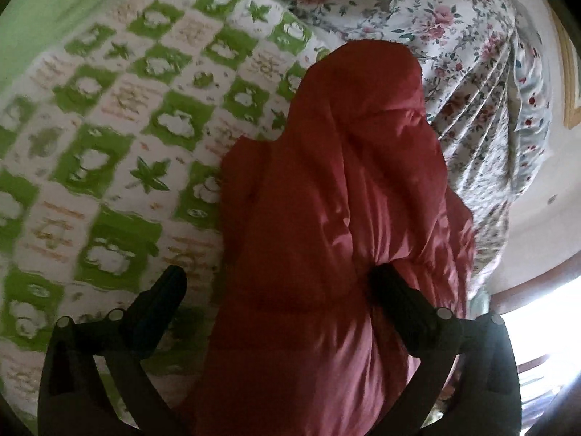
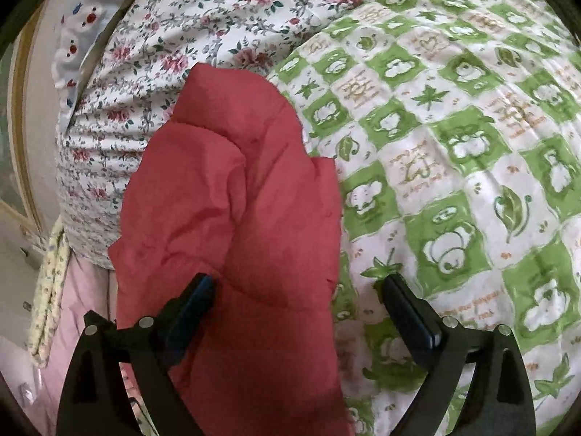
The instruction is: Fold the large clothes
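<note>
A red padded garment (image 1: 345, 181) lies in a long folded bundle on a bed covered in green-and-white checked cloth (image 1: 109, 145). My left gripper (image 1: 279, 283) stands open over its near end. Its left finger is over the checked cover and its right finger rests against the red cloth. In the right wrist view the same red garment (image 2: 225, 189) runs away from me between the wide-apart jaws of my right gripper (image 2: 299, 287). That gripper is open: its left finger lies on the red cloth and its right finger is over the checked cover (image 2: 454, 145).
A bulky floral quilt (image 1: 399, 11) (image 2: 181, 36) is heaped at the far end of the bed. A bear-print pillow (image 2: 83, 18) sits beside it. Pink cloth (image 2: 80, 290) hangs at the bed's edge. A bright window (image 1: 544, 319) and a wooden frame (image 2: 21, 127) border the bed.
</note>
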A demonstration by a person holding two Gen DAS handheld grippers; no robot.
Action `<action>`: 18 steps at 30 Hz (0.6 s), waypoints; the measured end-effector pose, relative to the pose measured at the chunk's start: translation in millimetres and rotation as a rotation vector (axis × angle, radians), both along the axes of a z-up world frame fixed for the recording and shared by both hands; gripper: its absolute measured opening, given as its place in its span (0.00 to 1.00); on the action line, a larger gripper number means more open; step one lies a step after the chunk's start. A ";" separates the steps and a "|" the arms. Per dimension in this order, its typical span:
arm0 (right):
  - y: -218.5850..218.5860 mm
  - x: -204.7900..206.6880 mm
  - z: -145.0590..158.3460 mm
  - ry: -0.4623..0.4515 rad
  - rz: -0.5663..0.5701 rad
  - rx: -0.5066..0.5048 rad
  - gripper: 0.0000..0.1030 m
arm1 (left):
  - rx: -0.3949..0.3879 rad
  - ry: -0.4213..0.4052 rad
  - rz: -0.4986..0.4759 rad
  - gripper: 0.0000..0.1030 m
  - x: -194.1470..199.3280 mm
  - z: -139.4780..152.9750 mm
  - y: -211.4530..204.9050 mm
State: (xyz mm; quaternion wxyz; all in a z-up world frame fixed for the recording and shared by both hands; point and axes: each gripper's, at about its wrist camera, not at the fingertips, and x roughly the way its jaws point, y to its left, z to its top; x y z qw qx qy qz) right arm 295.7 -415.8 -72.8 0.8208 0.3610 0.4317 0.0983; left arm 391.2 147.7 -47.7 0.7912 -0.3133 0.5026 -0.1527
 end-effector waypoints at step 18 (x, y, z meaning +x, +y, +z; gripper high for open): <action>34.7 -20.4 43.5 -0.010 0.135 0.044 0.39 | 0.033 -0.151 -0.128 0.40 -44.3 54.9 -25.2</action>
